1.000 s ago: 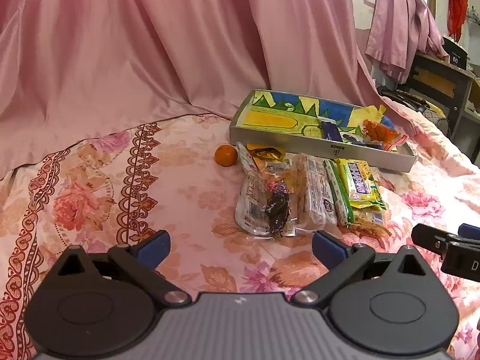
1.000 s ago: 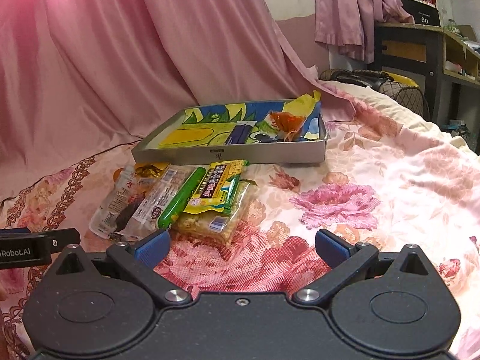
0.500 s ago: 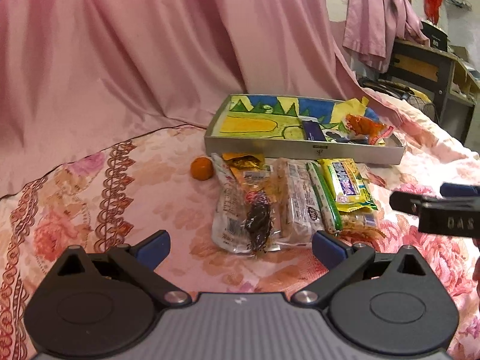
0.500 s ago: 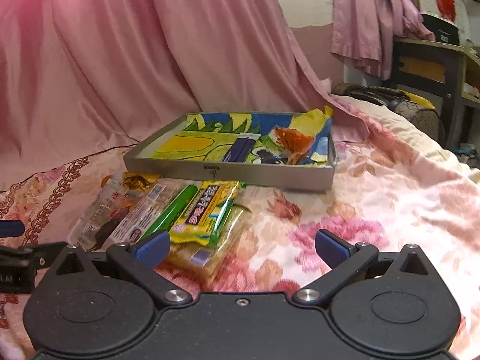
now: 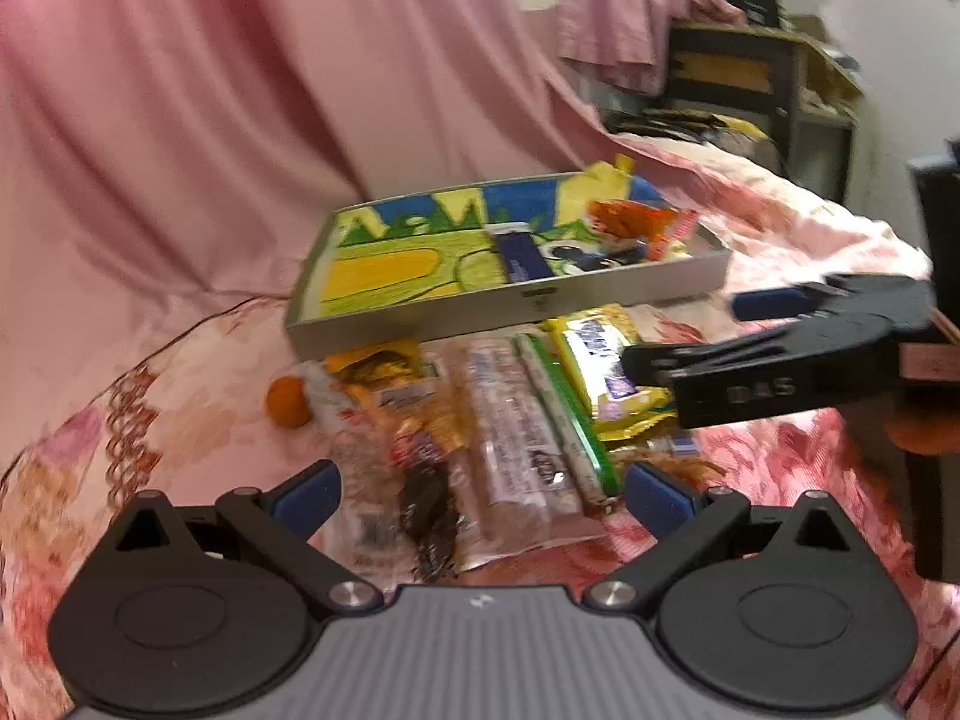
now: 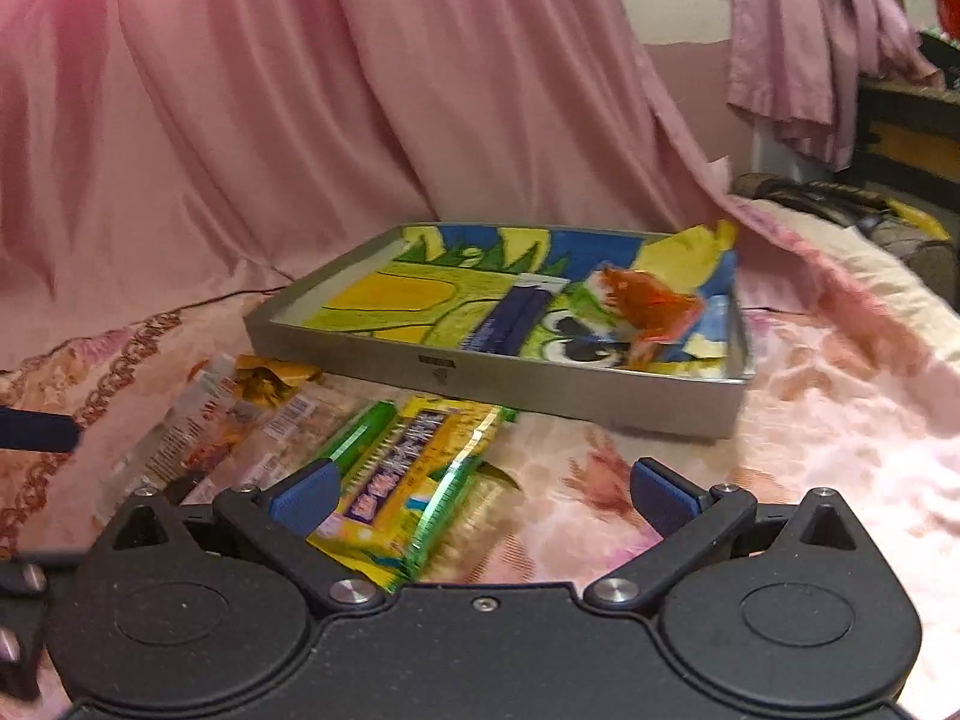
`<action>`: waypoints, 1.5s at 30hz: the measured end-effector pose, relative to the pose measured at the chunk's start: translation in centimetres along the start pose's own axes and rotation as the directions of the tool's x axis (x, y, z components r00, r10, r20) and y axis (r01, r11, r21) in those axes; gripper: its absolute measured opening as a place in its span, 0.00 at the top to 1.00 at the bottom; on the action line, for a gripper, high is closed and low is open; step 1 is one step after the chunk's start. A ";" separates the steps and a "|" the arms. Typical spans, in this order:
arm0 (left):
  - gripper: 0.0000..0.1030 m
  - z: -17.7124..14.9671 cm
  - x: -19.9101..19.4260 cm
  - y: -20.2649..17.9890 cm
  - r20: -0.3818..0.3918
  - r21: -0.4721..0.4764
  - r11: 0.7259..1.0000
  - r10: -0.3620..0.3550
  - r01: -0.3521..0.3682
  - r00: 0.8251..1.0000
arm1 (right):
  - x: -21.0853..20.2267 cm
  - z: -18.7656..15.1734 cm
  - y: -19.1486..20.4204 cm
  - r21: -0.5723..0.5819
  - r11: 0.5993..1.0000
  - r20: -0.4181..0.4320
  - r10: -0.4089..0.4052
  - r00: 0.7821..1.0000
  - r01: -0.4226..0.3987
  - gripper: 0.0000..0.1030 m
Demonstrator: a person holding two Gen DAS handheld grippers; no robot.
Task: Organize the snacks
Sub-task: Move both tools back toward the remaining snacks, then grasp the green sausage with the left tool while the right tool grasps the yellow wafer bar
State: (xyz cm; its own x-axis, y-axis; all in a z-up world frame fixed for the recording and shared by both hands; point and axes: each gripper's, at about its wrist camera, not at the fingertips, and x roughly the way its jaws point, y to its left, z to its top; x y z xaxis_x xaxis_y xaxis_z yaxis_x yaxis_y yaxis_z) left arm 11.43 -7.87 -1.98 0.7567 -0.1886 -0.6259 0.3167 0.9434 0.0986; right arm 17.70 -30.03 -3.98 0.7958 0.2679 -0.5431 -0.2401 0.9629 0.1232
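A grey tin tray (image 5: pixel 600 294) (image 6: pixel 540 387) with a colourful cartoon lining holds a dark blue bar (image 5: pixel 522 255) and an orange packet (image 5: pixel 630 219). In front of it lies a row of snack packets: a clear pack (image 5: pixel 516 438), a green stick (image 5: pixel 570 420) and a yellow pack (image 6: pixel 402 480) (image 5: pixel 600 348). A small orange (image 5: pixel 288 401) sits at their left. My left gripper (image 5: pixel 480 495) is open, low over the near ends of the packets. My right gripper (image 6: pixel 480 495) is open over the yellow pack and shows from the side in the left wrist view (image 5: pixel 678 330).
Everything rests on a flowered pink bedspread (image 6: pixel 810 420). A pink curtain (image 5: pixel 240 120) hangs behind the tray. A dark desk (image 5: pixel 750 78) with draped pink cloth stands at the far right.
Both grippers have moved forward and lower toward the packets. The right gripper has come in over the yellow pack and looms larger in the left wrist view. Both stay open.
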 end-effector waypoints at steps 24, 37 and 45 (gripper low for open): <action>0.22 0.6 1.8 -2.3 -0.032 0.083 0.993 -0.081 0.084 0.996 | 2.7 1.1 -1.4 -0.002 1.000 -0.086 0.002 0.996 -0.003 0.12; 0.67 1.6 4.1 -4.7 -0.086 0.195 0.980 -0.011 0.027 0.996 | 3.5 0.9 -0.2 -0.025 0.994 -0.126 0.099 0.987 -0.103 0.25; 0.79 1.5 3.5 -3.8 -0.143 0.151 0.989 0.013 0.008 0.990 | 3.0 0.8 -0.5 -0.024 0.995 -0.136 0.095 0.986 -0.099 0.46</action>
State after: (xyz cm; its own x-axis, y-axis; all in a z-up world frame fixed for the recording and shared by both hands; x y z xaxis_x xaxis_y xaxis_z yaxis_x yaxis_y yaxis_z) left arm 13.73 -12.55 -3.36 0.6715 -0.1352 -0.7285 0.4058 0.8898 0.2089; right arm 20.71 -29.66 -5.00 0.6866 0.3509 -0.6368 -0.3304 0.9308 0.1566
